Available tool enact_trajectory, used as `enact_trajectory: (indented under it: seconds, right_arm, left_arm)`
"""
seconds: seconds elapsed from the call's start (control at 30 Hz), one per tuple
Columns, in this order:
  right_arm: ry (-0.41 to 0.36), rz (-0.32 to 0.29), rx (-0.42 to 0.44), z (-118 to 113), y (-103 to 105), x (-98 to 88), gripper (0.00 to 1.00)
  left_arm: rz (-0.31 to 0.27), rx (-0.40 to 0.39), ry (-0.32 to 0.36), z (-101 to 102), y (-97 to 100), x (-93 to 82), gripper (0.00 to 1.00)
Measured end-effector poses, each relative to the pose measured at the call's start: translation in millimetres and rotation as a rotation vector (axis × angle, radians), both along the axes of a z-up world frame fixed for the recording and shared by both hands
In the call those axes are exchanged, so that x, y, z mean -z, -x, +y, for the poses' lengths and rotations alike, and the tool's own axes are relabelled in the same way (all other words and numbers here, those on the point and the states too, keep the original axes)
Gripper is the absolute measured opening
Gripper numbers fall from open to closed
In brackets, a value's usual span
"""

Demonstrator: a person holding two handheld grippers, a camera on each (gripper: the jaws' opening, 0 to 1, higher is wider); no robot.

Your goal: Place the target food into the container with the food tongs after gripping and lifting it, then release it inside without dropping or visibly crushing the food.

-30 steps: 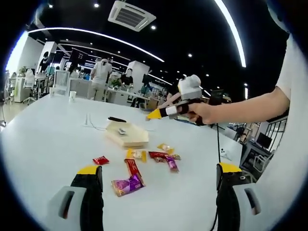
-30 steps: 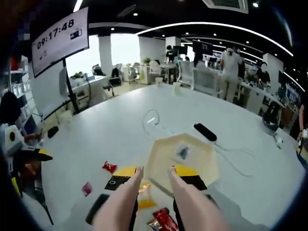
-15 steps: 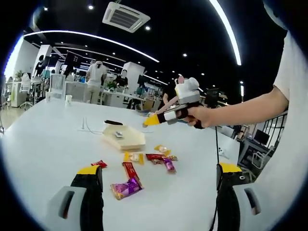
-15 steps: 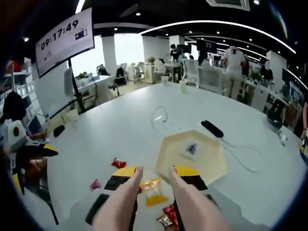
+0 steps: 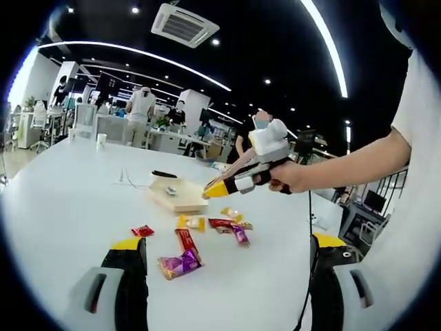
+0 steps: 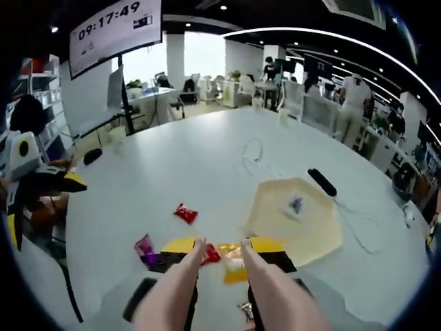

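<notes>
My right gripper (image 6: 224, 246) is shut on a pair of pale food tongs (image 6: 265, 289), whose two arms stand apart. Between the tong tips, on the white table, lies a yellow snack packet (image 6: 232, 256). The beige hexagonal container (image 6: 313, 231) sits to the right of the tips with one small packet (image 6: 296, 205) inside. In the left gripper view a hand holds the right gripper (image 5: 220, 187) tilted down, just above the container (image 5: 172, 196) and the scattered snacks. My left gripper (image 5: 227, 265) is wide open and holds nothing.
Several wrapped snacks lie loose: a red one (image 6: 185, 214), a purple one (image 5: 179, 264), a long red one (image 5: 187, 239). A black remote (image 6: 322, 181) and a white cable (image 6: 255, 152) lie beyond the container. The left gripper (image 6: 41, 183) shows at the left edge.
The right gripper with the tongs has drawn back from over the container and dipped toward the snacks. The yellow packet now lies between the tong tips.
</notes>
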State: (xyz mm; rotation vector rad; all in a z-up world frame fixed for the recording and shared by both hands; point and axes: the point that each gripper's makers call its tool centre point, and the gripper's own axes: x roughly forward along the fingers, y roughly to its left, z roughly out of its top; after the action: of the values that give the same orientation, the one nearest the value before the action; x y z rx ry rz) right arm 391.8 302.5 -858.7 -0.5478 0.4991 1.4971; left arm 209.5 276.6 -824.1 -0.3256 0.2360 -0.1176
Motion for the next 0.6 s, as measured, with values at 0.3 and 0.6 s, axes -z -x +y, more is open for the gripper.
enact_trajectory:
  seconds: [0.3,0.6]
  right_arm:
    - [-0.015,0.084,0.011,-6,15,6.5,0.26]
    - [-0.024,0.117,0.030,-14,18,7.9,0.27]
  left_arm:
    - [0.001,-0.012,0.021,3,-2.2,1.3,0.99]
    - [0.018,-0.009,0.002,12,-10.4,2.5,0.99]
